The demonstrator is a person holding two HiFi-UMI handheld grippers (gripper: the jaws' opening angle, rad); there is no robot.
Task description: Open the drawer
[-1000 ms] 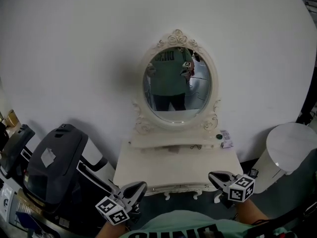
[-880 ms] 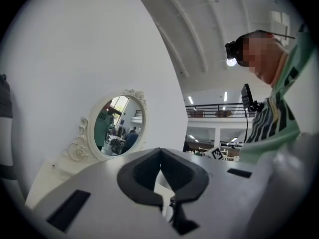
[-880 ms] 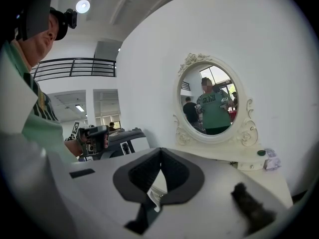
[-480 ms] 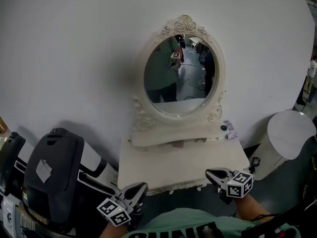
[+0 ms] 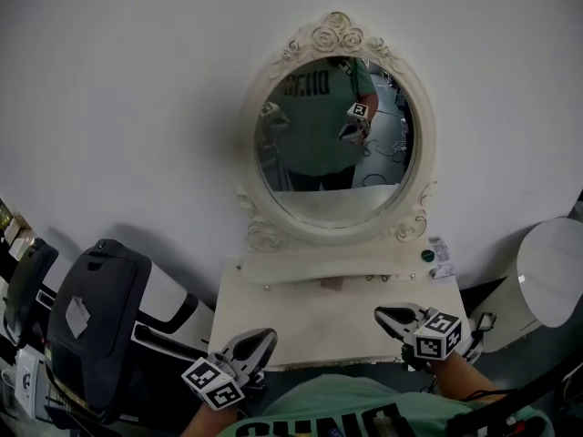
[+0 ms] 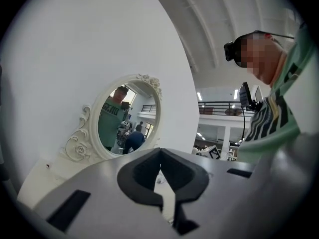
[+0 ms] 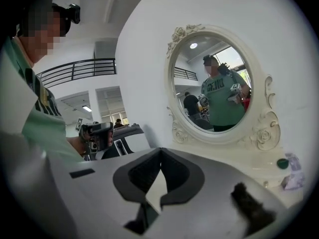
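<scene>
A white dressing table [image 5: 310, 324] stands against the wall under an oval mirror [image 5: 332, 126]. Below the mirror runs a low drawer unit [image 5: 301, 271] with tiny knobs [image 5: 368, 279]. The table's front face is hidden below its front edge. My left gripper [image 5: 266, 336] is shut and empty over the table's front left corner. My right gripper [image 5: 381, 314] is shut and empty over the front right part of the top. In the left gripper view the left gripper [image 6: 160, 152] has its pads together, with the mirror [image 6: 127, 118] ahead to the left. In the right gripper view the right gripper [image 7: 160, 151] is likewise shut.
A dark grey and black machine [image 5: 96, 321] stands close to the table's left. A white round bin [image 5: 551, 280] stands at the right. A small green jar [image 5: 427, 256] and a packet [image 5: 443, 256] sit at the drawer unit's right end.
The table and mirror have come closer and loom larger. Both grippers have moved forward from in front of the table to over its front edge, still shut.
</scene>
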